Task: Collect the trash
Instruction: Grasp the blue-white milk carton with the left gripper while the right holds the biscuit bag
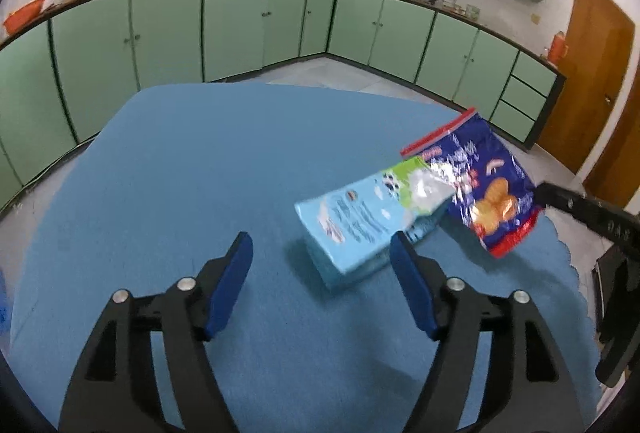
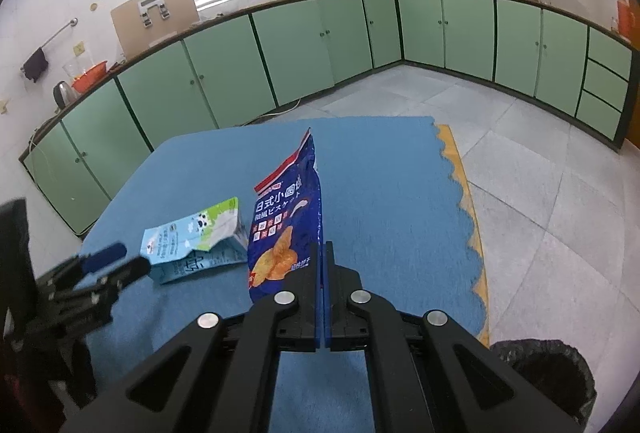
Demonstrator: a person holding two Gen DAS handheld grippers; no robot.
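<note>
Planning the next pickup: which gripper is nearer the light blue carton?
Left. The left gripper hangs open right beside the light blue carton; the right gripper holds the biscuit bag beyond it.

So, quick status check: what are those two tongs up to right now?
Right tongs shut on the blue snack bag, lifted. Left tongs open, empty, by the milk carton. Nothing in the way.

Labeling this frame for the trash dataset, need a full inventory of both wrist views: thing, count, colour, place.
biscuit bag: 1, dark blue and red, lifted above the mat, clamped at its edge
milk carton: 1, light blue and green, flattened, lying on the mat
mat: 1, blue, covers the table
bin: 1, black liner, on the floor to the lower right
cabinets: a row, pale green, along the walls
left gripper: 1, black with blue pads, open, just short of the carton
right gripper: 1, black, shut on the bag
</note>
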